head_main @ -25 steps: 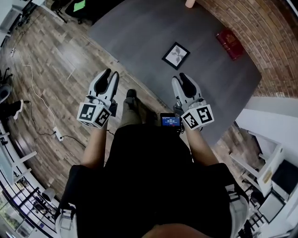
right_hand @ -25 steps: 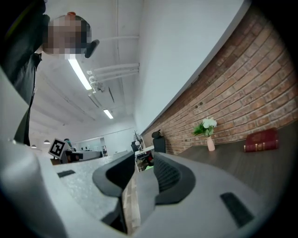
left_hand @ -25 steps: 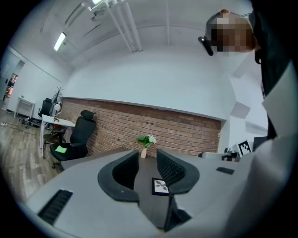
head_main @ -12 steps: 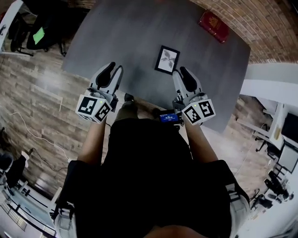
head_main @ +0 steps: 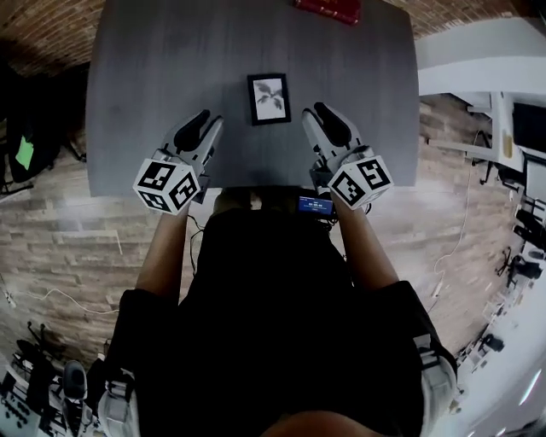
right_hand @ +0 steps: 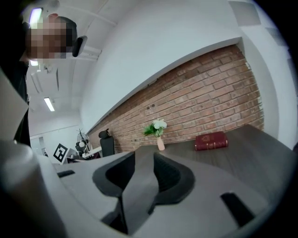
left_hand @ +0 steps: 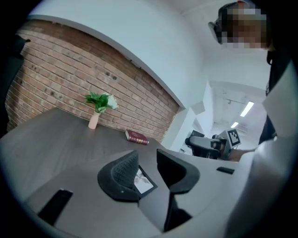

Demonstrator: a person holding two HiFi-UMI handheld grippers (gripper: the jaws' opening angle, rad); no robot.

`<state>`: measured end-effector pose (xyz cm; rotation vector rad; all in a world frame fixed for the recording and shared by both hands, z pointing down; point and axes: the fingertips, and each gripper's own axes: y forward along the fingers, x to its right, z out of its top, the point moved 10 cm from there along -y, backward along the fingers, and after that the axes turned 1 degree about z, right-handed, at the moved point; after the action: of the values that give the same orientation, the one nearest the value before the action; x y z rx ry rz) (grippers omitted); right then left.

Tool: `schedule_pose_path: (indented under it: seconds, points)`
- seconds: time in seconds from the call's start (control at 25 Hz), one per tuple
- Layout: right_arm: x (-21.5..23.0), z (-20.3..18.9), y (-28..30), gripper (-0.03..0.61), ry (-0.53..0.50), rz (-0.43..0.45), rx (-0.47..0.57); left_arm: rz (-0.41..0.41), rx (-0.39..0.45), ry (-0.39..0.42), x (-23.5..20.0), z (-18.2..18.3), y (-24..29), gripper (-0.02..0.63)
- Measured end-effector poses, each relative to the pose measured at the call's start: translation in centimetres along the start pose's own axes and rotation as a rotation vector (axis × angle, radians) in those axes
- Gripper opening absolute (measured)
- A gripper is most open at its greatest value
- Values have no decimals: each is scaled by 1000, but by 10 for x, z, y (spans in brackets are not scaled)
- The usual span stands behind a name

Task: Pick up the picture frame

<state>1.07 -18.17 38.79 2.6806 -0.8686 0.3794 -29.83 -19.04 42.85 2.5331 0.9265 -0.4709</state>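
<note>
The picture frame (head_main: 269,98), black-edged with a pale leaf print, lies flat on the grey table (head_main: 153,68), apart from both grippers. My left gripper (head_main: 207,125) hovers over the table just left of and nearer than the frame, open and empty. In the left gripper view the frame (left_hand: 142,180) shows through the gap of the left gripper (left_hand: 146,160), beyond the fingertips. My right gripper (head_main: 313,115) hangs just right of the frame, open with nothing held. The right gripper view shows only table between the jaws of the right gripper (right_hand: 144,160); the frame is out of that view.
A red book (head_main: 327,8) lies at the table's far edge, also seen as the book (right_hand: 212,140) by the brick wall. A small vase of flowers (left_hand: 94,118) stands farther left. The table's near edge (head_main: 256,185) runs just under my wrists.
The view has swung round and closed in on the table. The frame now lies straight ahead between both grippers, which have come over the table's near edge. Both stay open.
</note>
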Motion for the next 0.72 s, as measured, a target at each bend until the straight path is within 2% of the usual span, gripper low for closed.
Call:
schedule_pose_path:
  seconds: [0.08, 0.24, 0.32, 0.52, 0.72]
  points:
    - [8, -8, 1, 129, 25, -24, -38, -16, -70, -21, -2, -6, 18, 112]
    - [37, -25, 6, 129, 96, -31, -139, -33, -282, -103, 2, -26, 63, 112]
    - [54, -35, 18, 129, 127, -28, -193, -37, -357, -139, 1, -37, 84, 117]
    - [93, -71, 53, 129, 169, -24, -364, 13, -433, -228, -17, -62, 118, 120]
    - [113, -111, 80, 129, 185, -67, -528, 57, -505, -238, -31, -82, 142, 120]
